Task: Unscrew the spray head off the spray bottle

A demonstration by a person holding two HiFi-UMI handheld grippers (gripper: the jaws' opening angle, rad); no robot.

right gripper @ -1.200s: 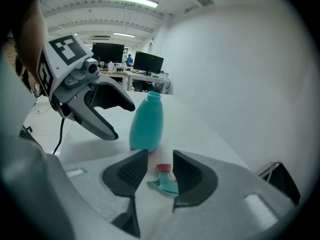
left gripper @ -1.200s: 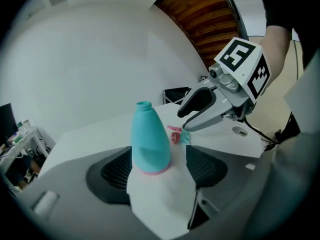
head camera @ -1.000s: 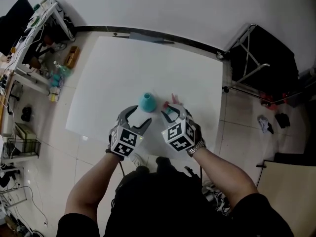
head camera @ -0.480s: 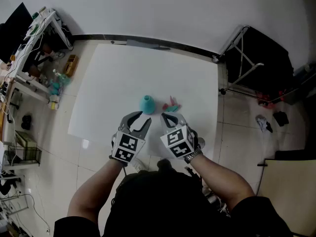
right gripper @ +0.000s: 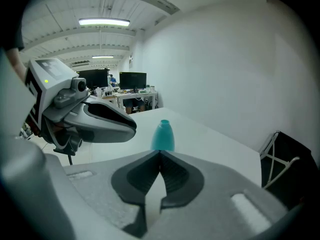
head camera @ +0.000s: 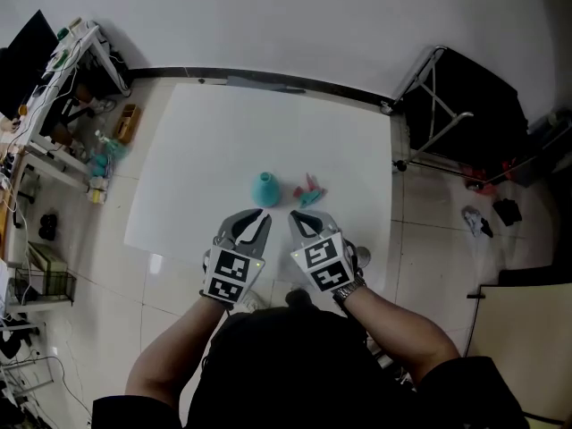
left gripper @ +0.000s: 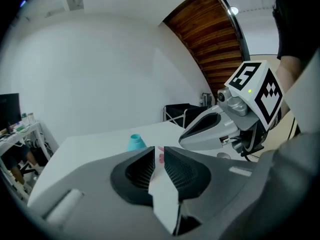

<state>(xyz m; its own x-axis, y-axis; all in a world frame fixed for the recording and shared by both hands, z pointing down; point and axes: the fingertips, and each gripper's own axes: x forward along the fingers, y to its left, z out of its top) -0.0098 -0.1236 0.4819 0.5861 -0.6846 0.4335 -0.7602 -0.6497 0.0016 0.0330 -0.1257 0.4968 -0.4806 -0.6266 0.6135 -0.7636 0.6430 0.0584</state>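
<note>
The teal bottle (head camera: 265, 189) stands upright on the white table (head camera: 206, 132) with no head on its neck. The pink-and-teal spray head (head camera: 310, 192) lies on the table just right of it. My left gripper (head camera: 253, 219) hovers near the table's front edge, short of the bottle; its jaws are closing, a narrow gap is left and nothing is between them. My right gripper (head camera: 304, 220) is beside it, shut and empty. In the left gripper view the bottle (left gripper: 135, 142) and spray head (left gripper: 161, 157) lie ahead. In the right gripper view the bottle (right gripper: 162, 135) stands beyond the tips (right gripper: 159, 152).
A black folding stand (head camera: 456, 105) is off the table's right side. A cluttered shelf (head camera: 63, 88) runs along the left. Small dark items (head camera: 478, 223) lie on the tiled floor at right. A wall borders the table's far edge.
Both grippers have drawn back toward the person, away from the bottle and spray head. The right jaws have closed; the left jaws have narrowed.
</note>
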